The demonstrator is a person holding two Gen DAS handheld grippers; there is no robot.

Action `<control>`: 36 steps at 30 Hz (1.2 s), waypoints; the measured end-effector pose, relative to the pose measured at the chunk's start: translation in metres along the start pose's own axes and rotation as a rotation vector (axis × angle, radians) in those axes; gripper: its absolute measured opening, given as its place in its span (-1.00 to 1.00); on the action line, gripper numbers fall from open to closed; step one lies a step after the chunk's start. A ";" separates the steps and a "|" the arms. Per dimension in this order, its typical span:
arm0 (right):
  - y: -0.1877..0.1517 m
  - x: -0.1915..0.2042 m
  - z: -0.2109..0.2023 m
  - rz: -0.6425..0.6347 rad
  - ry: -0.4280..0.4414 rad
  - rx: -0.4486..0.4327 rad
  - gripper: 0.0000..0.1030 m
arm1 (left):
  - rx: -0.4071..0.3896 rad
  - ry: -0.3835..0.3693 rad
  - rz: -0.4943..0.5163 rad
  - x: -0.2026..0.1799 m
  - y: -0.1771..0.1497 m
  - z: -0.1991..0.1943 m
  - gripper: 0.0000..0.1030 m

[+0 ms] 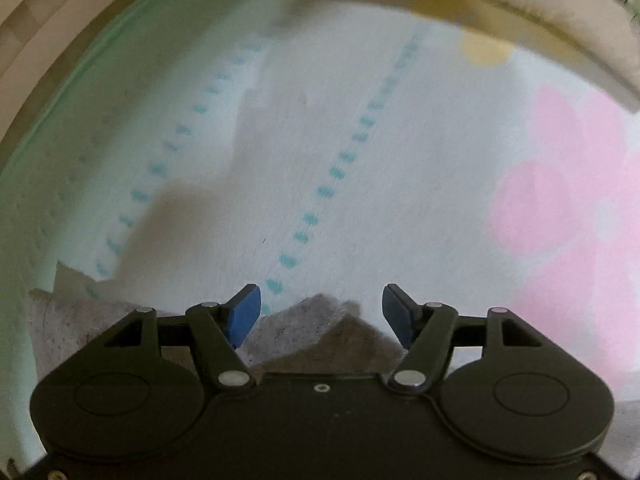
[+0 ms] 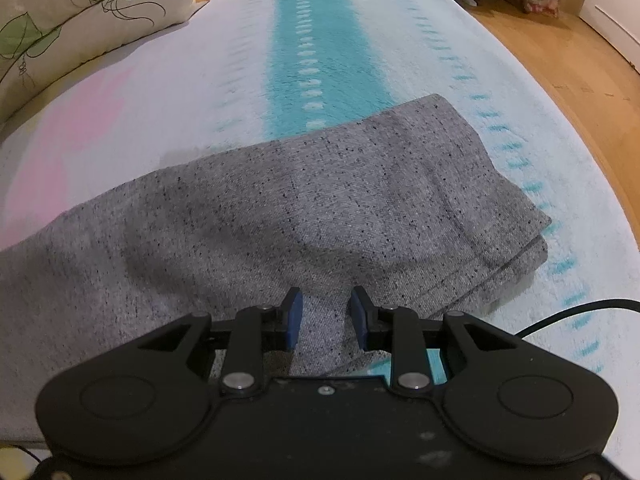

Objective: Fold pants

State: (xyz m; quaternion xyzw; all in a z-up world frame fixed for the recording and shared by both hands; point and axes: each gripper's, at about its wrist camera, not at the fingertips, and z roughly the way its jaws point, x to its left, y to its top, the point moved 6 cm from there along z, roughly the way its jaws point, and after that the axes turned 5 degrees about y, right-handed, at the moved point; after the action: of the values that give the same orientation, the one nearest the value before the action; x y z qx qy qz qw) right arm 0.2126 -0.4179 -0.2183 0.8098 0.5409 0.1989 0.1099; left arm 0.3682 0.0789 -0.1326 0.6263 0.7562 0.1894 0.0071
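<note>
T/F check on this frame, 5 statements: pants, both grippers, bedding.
1. The pants are grey speckled fabric. True.
2. The left gripper is clamped on the pants. False: its jaws stand apart, nothing pressed between the pads, only a grey corner below them.
3. The blanket has a teal stripe running away from the right wrist camera. True.
4. The pants lie on a bare wooden floor. False: they lie on the blanket; the wooden floor is off to the side.
5. A leaf-patterned pillow lies at upper left of the right wrist view. True.
</note>
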 end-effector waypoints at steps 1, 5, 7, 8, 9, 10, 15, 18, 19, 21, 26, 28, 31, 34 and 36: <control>0.000 0.000 0.000 0.001 0.003 -0.001 -0.44 | 0.010 0.013 0.008 0.001 -0.002 0.003 0.34; -0.001 -0.003 -0.001 0.023 0.023 -0.001 -0.44 | 0.027 0.054 0.083 0.008 -0.021 0.010 0.38; -0.001 -0.004 -0.001 0.029 0.030 0.000 -0.43 | 0.033 0.047 0.086 0.013 -0.030 0.008 0.41; 0.000 -0.004 -0.001 0.029 0.032 0.001 -0.43 | 0.037 0.036 0.077 0.016 -0.034 0.008 0.42; 0.000 -0.004 -0.001 0.025 0.034 0.001 -0.44 | 0.038 0.028 0.069 0.019 -0.037 0.007 0.42; 0.000 -0.004 -0.001 0.021 0.034 0.000 -0.43 | 0.038 0.023 0.064 0.020 -0.038 0.008 0.42; 0.000 -0.006 0.000 0.018 0.033 0.000 -0.43 | 0.006 -0.002 0.013 0.021 -0.033 0.005 0.16; 0.000 -0.004 -0.001 0.016 0.027 0.000 -0.43 | -0.002 -0.062 -0.033 0.018 -0.027 0.002 -0.35; 0.000 -0.004 0.000 0.013 0.025 0.000 -0.43 | -0.006 -0.075 -0.048 0.018 -0.025 0.002 -0.60; 0.000 -0.003 0.000 0.009 0.021 0.000 -0.43 | -0.023 -0.099 -0.073 0.016 -0.021 -0.001 -0.78; 0.000 -0.003 0.000 0.020 0.023 -0.004 -0.43 | -0.108 -0.097 -0.138 0.023 -0.011 -0.004 -0.98; 0.000 -0.003 0.000 0.018 0.022 -0.006 -0.43 | -0.109 -0.049 -0.148 0.030 -0.004 0.006 -0.98; -0.001 -0.002 0.000 0.010 0.019 -0.007 -0.43 | -0.059 -0.038 -0.170 0.038 -0.003 0.018 -0.97; 0.000 -0.004 -0.001 0.020 0.030 -0.006 -0.43 | -0.063 -0.083 -0.169 0.039 -0.013 0.004 -0.81; 0.000 -0.007 -0.003 0.021 0.045 -0.008 -0.44 | -0.079 -0.098 -0.112 0.031 -0.024 -0.011 -0.77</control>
State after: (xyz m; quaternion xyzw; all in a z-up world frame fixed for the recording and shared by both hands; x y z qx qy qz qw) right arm 0.2091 -0.4246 -0.2175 0.8103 0.5339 0.2203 0.0990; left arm 0.3357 0.1020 -0.1223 0.5908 0.7808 0.1873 0.0793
